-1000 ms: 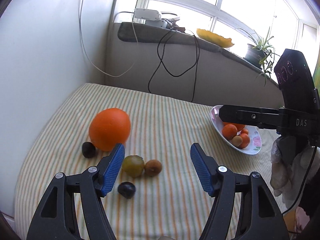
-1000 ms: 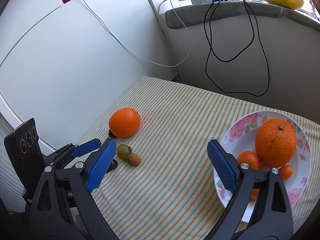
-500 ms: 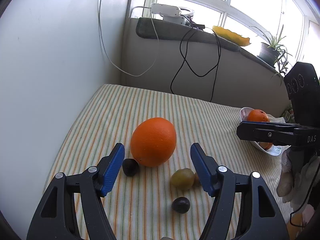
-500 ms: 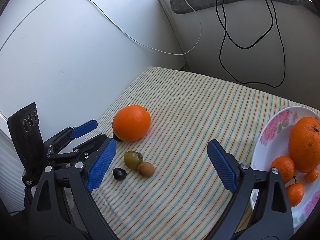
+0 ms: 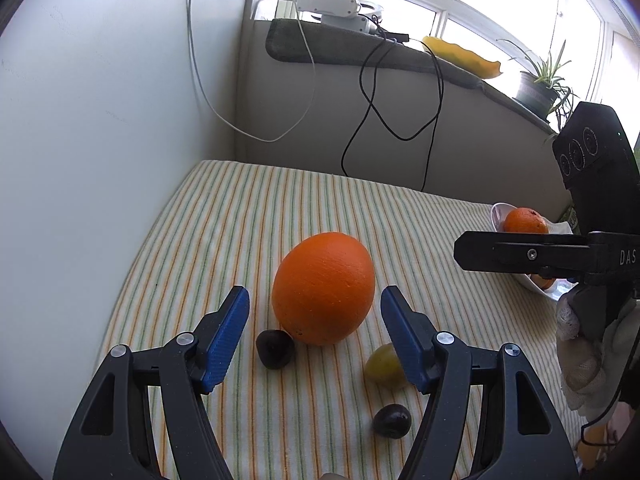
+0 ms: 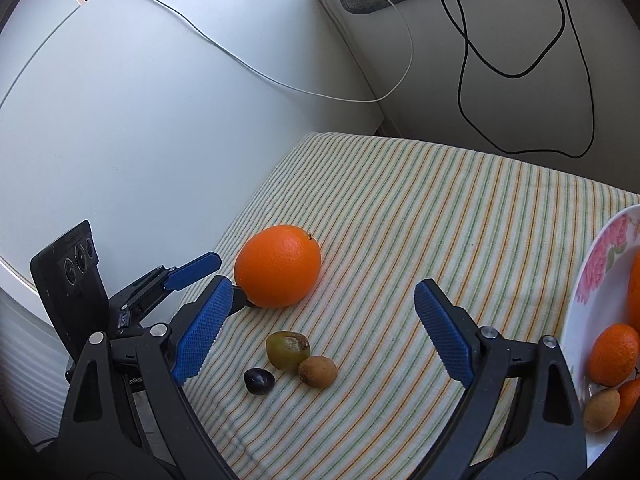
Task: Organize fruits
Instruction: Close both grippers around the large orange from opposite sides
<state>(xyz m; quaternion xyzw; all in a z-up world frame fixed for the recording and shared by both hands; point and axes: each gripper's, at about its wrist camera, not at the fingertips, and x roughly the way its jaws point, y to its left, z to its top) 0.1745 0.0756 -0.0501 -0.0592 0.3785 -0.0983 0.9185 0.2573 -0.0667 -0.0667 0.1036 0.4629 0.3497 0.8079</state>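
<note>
Striped green-and-orange cloth covers the bench (image 5: 248,216), where the large round orange (image 5: 323,288) sits ahead of the left gripper (image 5: 314,336), fingers spread empty; the right gripper (image 6: 320,332) gapes idle. Closing off-centre might roll it onto the small dark plum (image 5: 274,349)

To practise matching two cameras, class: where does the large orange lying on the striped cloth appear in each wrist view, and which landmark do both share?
Left wrist view: large orange at centre, just beyond the open jaws of the left gripper.
Right wrist view: large orange left of centre, beside the left gripper.
Shared landmark: black cable hanging down the back wall.
</note>
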